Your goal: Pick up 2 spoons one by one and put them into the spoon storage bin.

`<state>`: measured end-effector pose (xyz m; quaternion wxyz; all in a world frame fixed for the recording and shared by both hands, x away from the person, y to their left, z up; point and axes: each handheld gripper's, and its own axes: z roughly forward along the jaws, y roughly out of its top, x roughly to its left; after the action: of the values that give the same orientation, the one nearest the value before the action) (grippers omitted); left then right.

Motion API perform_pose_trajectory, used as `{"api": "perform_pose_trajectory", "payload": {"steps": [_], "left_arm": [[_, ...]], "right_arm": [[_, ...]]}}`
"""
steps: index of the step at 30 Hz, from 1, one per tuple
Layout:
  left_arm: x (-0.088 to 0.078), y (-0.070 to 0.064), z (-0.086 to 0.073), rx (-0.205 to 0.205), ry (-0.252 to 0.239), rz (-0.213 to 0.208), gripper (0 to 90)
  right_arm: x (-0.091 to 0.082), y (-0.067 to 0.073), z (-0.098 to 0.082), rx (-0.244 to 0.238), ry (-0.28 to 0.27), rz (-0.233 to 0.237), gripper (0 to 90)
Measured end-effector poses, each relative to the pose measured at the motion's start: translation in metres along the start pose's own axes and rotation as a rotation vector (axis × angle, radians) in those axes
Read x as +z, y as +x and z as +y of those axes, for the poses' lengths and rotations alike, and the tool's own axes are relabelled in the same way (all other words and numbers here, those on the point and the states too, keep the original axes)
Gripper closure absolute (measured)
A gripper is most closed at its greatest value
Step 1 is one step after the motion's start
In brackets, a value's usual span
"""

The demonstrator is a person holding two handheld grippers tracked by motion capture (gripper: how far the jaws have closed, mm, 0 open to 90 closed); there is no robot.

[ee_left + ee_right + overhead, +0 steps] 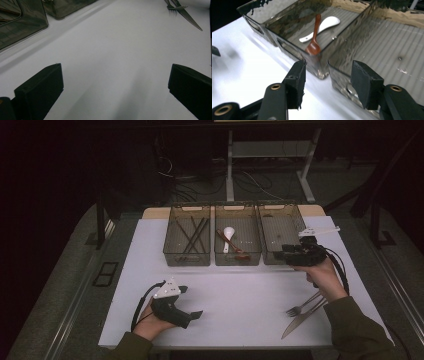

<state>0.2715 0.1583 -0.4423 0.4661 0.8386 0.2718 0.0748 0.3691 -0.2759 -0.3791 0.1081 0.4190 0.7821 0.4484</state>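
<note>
Three smoked clear bins stand in a row at the far edge of the white surface [240, 290], sides nearly touching. Left bin [187, 236]: several dark sticks [192, 234], long and thin, crossed over one another; what they are cannot be told. Middle bin [238, 236]: a white spoon [228, 236] and a brown spoon [314, 37] lying crossed, brown over white, the brown bowl near the front wall. Right bin [280, 234]: ribbed floor, a small dark speck on it, otherwise nothing made out. Near the surface's front right corner, a fork [301, 306] and a knife [301, 317] lie side by side, touching or nearly so, slanted with tips toward the front edge, well apart from the bins. Left tool [186, 302] held low over the front left of the surface, well clear of everything, jaws wide with bare surface between them; in the left gripper view the fork and knife show far off at the upper right. Right tool [286, 256] held at the front wall of the right bin, pointing toward the middle bin; jaws part open, nothing clamped, and in the right gripper view the gap between middle and right bins sits between them. The person's right forearm crosses above the fork and knife handles. Beyond the surface, dark floor, cables and table legs.
</note>
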Motion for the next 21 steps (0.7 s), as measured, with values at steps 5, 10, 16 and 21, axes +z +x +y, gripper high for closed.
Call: {"api": "perform_pose_trajectory", "payload": {"steps": [5,10,16,21], "left_arm": [[0.001,0.000,0.001,0.003,0.001,-0.001,0.0],[0.001,-0.001,0.001,0.004,0.001,-0.001,0.0],[0.001,-0.002,0.001,0.005,0.002,-0.001,0.0],[0.000,-0.002,0.001,0.006,0.004,0.002,0.0]], "right_arm": [[-0.014,-0.003,-0.014,0.001,0.003,0.009,45.5],[-0.026,-0.006,-0.029,0.004,0.017,0.013,46.3],[-0.038,-0.005,-0.043,-0.005,0.034,0.029,51.9],[-0.043,-0.002,-0.053,-0.025,0.056,0.042,58.3]]}}
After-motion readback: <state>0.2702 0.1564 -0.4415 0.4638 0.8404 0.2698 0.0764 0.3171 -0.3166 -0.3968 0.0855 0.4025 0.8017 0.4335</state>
